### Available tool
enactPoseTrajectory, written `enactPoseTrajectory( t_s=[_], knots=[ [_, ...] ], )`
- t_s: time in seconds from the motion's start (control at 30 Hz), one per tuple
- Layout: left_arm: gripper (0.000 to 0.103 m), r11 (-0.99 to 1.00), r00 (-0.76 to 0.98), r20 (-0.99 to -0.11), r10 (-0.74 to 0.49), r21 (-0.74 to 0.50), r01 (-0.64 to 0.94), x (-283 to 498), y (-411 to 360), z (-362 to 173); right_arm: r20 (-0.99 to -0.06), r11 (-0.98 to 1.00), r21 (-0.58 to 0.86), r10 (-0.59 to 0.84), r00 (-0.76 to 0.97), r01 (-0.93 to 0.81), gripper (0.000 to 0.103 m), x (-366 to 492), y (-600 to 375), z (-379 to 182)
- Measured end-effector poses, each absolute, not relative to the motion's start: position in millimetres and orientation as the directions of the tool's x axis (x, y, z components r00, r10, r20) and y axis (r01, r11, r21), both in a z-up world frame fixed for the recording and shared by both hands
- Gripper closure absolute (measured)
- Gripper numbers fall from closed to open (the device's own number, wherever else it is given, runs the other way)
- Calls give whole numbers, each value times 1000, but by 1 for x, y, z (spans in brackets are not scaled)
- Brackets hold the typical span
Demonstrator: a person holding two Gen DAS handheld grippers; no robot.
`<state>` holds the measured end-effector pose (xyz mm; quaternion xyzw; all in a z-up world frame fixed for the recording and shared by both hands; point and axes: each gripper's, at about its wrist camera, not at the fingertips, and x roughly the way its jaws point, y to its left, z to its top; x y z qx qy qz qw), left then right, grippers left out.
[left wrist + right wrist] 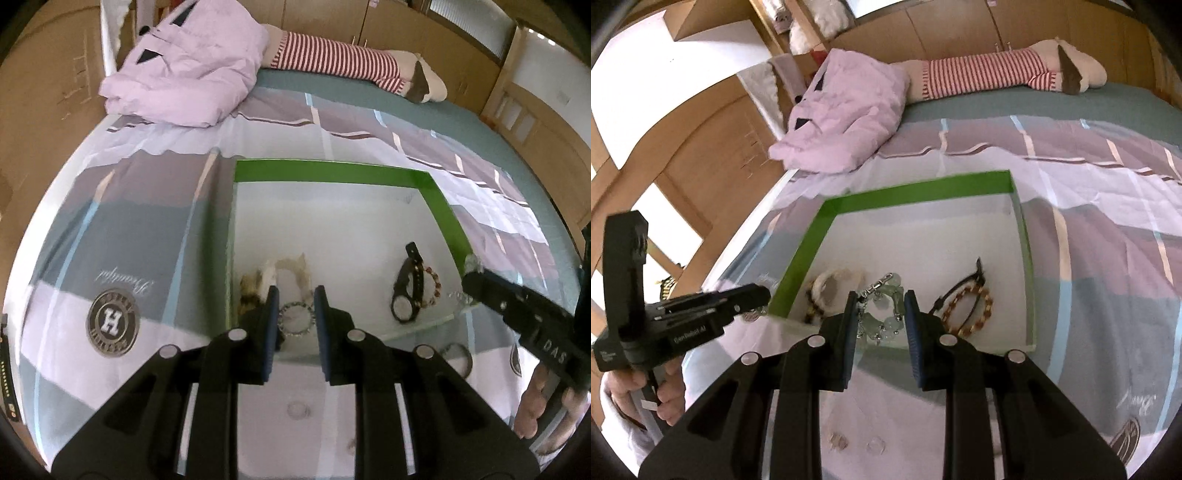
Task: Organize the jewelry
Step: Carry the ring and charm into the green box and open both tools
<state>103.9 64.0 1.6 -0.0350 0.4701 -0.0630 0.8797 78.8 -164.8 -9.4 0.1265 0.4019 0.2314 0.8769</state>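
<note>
Green box (332, 170) holds watch (404, 291), bracelets (maybe 4).

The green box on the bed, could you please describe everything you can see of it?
The green box is a shallow open tray with bright green walls and a white floor, probably cardboard. It lies flat on the patterned bedspread. Inside, near the front, lie a black watch, a beaded bracelet and other bracelets.
</note>
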Motion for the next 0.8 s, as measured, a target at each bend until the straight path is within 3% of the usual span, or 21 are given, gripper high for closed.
enactPoseTrajectory(
  t_s=[0.2,0.27,0.3,0.37,0.6,0.8],
  knots=[
    [83,993,507,-854,-117,-95,70,122,61,-27,-686,889,377,456,567,-259,78,99,-165,-29],
    [69,992,504,-855,-126,-108,65,122,64,-28,-700,906,347,423,575,-243,76,105,-163,-34],
    [67,990,504,-853,-137,-122,64,121,65,-27,-706,916,330,399,584,-227,74,106,-164,-36],
    [67,990,507,-850,-143,-126,68,118,65,-25,-708,922,328,384,593,-205,53,106,-167,-37],
    [67,976,451,-868,-208,-152,157,70,56,-21,-721,902,381,426,546,-201,53,83,-184,-16],
    [69,960,265,-938,-223,-164,228,41,29,-67,-906,963,231,265,330,-137,53,61,-189,-59]
  ],
)
